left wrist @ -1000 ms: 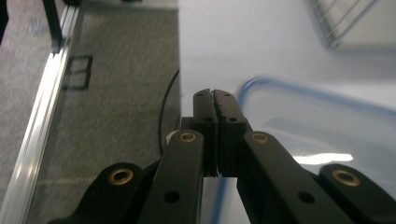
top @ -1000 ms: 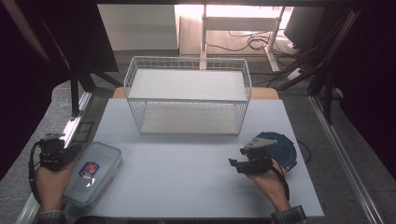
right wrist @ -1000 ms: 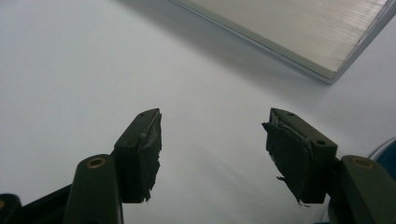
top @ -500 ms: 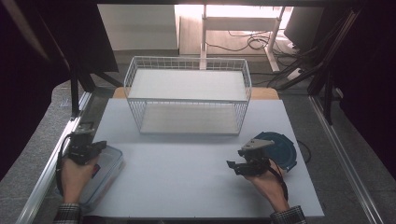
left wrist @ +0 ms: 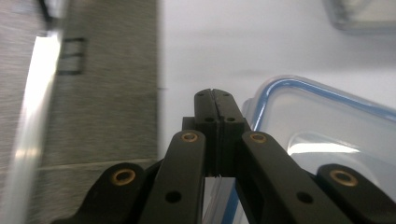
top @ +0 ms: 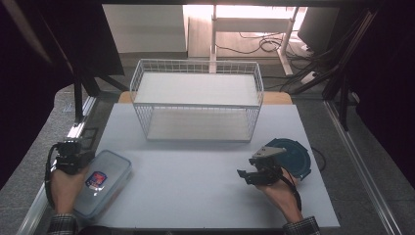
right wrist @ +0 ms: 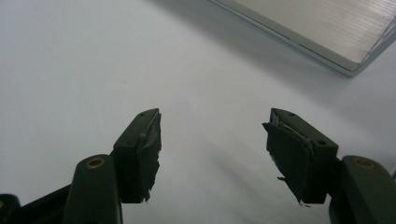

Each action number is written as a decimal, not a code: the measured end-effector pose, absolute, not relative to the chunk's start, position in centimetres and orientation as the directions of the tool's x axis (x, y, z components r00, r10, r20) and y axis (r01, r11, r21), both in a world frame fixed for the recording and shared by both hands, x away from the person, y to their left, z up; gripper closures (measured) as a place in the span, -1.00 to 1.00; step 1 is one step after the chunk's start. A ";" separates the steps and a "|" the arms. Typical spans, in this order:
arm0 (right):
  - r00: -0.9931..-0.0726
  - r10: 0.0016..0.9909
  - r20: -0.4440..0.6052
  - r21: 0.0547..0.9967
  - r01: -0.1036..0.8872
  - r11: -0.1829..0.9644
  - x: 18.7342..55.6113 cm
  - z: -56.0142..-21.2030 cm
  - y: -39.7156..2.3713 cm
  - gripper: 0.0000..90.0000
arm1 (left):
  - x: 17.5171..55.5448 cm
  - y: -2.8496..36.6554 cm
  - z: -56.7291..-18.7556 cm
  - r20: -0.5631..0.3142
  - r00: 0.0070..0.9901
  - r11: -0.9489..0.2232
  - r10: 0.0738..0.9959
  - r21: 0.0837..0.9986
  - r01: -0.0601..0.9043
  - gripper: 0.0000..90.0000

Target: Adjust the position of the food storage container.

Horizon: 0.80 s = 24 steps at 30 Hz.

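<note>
Left claw [left wrist: 213,95]: jaws pressed together, nothing between, just beside lidded container [top: 100,181]
Right claw [right wrist: 212,140]: jaws apart, nothing between, over white worktop [top: 195,171]

Clear container [top: 102,182] at 8 o'clock: blue seal rim, red-and-blue label. White wire basket [top: 196,100] at 12, dark blue lid [top: 292,156] at 4. Counter [top: 195,181] plain white.

I read this as a lab or test bench: a white table [top: 195,186] framed by aluminium rails [top: 80,125], dark curtains [top: 29,73] on both sides, loose cables [top: 254,46] on the floor beyond, a desk leg [top: 214,36] behind.
</note>
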State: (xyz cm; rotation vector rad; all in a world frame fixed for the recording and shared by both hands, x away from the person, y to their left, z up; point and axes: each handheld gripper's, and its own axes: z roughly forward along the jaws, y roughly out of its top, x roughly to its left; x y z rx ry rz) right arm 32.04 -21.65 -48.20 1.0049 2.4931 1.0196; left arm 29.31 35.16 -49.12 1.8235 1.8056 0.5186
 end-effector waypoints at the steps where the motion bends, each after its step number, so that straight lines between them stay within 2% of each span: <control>1: -0.726 0.688 0.014 0.696 0.501 0.514 32.0 -48.2 -21.6 -0.22 | 29.6 34.4 -49.1 -0.082 0.060 0.001 0.995 0.597 0.802 1.00; 8: -0.725 0.688 0.015 0.693 0.504 0.516 32.1 -48.3 -21.6 -0.22 | 31.3 28.1 -48.8 -0.082 0.244 -0.147 0.966 0.605 0.783 1.00; 11: -0.727 0.687 0.017 0.697 0.501 0.513 32.0 -48.2 -21.6 -0.21 | 31.1 27.5 -48.4 -0.080 0.266 -0.157 0.961 0.631 0.759 1.00; 13: -0.728 0.686 0.018 0.700 0.499 0.511 31.9 -48.1 -21.8 -0.21 | 30.1 28.5 -47.9 -0.069 0.249 -0.147 0.966 0.644 0.751 1.00; 17: -0.721 0.692 0.024 0.705 0.503 0.500 32.0 -48.0 -22.2 -0.21 | 26.8 31.8 -47.1 -0.070 0.147 -0.059 0.987 0.686 0.725 1.00; 24: -0.722 0.692 0.022 0.707 0.500 0.500 31.7 -47.9 -22.1 -0.22 | 18.9 35.7 -48.1 -0.050 0.015 0.026 0.999 0.713 0.700 1.00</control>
